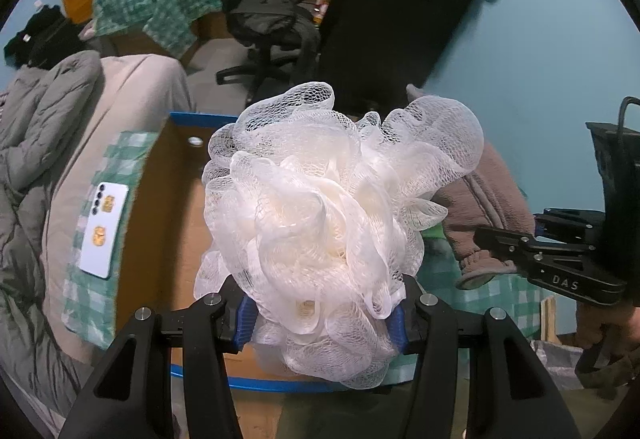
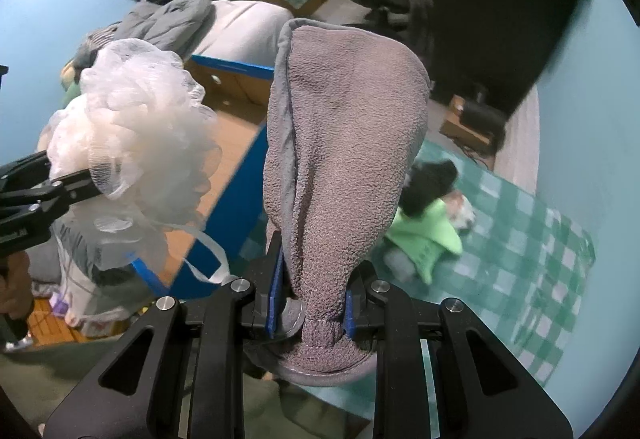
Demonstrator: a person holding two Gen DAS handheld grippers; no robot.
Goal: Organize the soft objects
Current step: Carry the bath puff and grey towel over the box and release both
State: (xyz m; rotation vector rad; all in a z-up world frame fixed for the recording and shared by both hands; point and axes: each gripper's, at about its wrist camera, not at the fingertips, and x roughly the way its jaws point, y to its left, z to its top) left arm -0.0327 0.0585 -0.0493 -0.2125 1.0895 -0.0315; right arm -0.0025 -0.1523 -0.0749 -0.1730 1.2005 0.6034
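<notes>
Left gripper (image 1: 324,313) is clamped on the white mesh loofah (image 1: 332,223), right gripper (image 2: 310,305) pinches the grey slipper (image 2: 344,143); both held above the cardboard box (image 2: 228,143), blue rim nearby.

You're in a lived-in bedroom at home: a bed with a green checked sheet (image 2: 532,239), a grey quilted jacket (image 1: 28,143), dark coats hanging (image 1: 384,7) on the blue wall, an office chair (image 1: 272,27), and a phone (image 1: 105,231) lying out.
</notes>
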